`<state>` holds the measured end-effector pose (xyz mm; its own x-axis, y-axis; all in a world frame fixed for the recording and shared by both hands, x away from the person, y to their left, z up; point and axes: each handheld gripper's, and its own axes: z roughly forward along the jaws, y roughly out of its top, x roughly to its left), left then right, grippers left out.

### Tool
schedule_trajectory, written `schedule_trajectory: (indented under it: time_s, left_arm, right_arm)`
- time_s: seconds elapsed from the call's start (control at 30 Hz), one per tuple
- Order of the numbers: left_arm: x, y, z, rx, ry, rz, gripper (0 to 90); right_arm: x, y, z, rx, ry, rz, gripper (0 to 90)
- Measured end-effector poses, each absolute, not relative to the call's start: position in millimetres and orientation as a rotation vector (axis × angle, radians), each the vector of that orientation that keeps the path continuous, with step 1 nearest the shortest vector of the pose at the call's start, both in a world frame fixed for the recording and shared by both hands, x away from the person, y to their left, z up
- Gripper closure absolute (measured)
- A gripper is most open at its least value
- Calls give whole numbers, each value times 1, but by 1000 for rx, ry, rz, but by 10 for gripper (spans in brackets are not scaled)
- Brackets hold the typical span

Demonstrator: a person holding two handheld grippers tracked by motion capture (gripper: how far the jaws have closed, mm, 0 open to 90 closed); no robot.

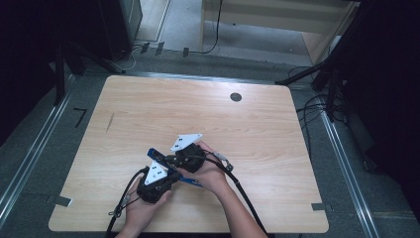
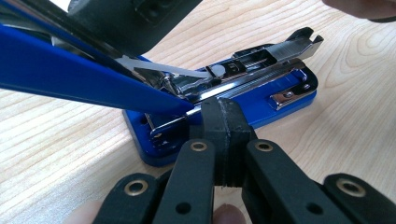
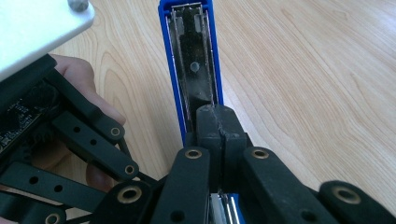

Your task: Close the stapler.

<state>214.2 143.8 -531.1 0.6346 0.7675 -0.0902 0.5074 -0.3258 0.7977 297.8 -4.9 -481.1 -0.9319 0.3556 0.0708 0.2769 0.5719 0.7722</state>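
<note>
The left claw (image 2: 223, 140), closed, braces the open blue stapler (image 2: 261, 100) at centre frame on the desk (image 2: 60, 135) while the right claw (image 3: 218, 135), closed, pins its lid; next, probably loading staples carefully.

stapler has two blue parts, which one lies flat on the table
The stapler's blue base, under the shiny metal staple channel, lies flat on the table. The blue top cover is swung up, off the wood.

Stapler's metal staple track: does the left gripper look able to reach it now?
Probably yes. The blue cover is swung up, so the staple track lies bare right ahead of the left gripper. Its fingers are shut and would need opening to grasp it.
</note>
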Motion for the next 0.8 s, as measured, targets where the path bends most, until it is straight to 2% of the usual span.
schedule_trajectory:
  time_s: [0.8]
  left_arm:
    - [214, 138, -531, 2043, 980, 431, 900]
  right_arm:
    - [294, -21, -476, 557, 2687, 1306, 900]
